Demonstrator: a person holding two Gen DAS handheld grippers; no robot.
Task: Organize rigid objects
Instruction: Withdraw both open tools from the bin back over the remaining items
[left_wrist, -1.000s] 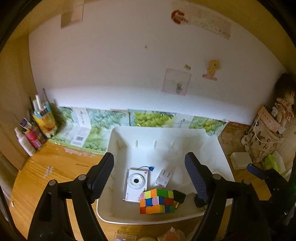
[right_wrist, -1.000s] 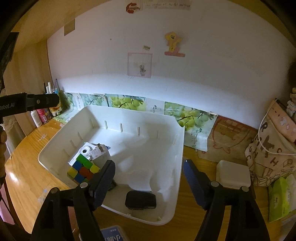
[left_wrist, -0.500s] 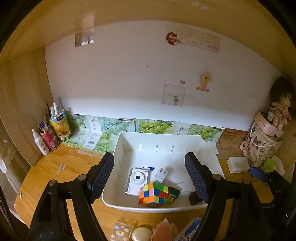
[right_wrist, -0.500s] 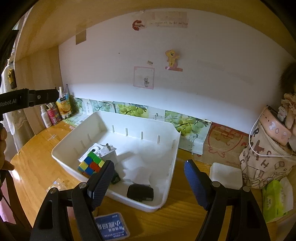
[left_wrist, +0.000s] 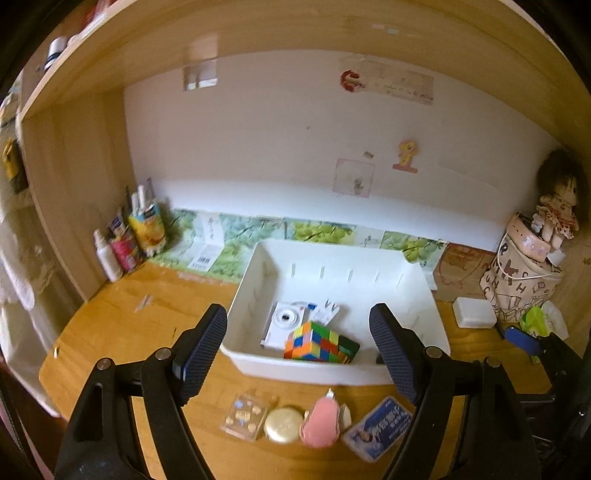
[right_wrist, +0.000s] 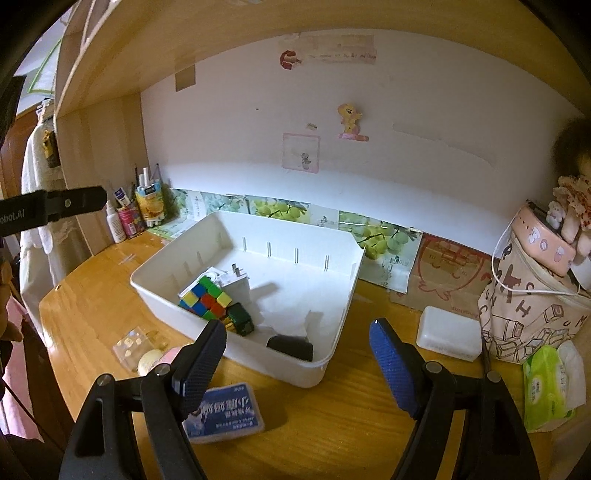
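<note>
Left wrist: your left gripper (left_wrist: 297, 349) has pulled back, fingers apart and empty. The bin (left_wrist: 421, 288) at 12 o'clock holds cube (left_wrist: 319, 341) and camera (left_wrist: 284, 323); four items now show on the counter (left_wrist: 122, 325).

Right wrist: your right gripper (right_wrist: 297, 363) likewise withdrawn, fingers apart; blue tin (right_wrist: 225, 411) at 7 o'clock awaits binning.

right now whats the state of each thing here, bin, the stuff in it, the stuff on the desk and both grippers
white bin: open-topped, partly filled
puzzle cube: in bin, near front wall
white camera: in bin, flat, lens up
black case: in bin, front corner
blue tin: on desk, lid on
pink pouch: on desk
gold compact: on desk, shut
left gripper: jaws open, holding nothing
right gripper: jaws open, holding nothing
</note>
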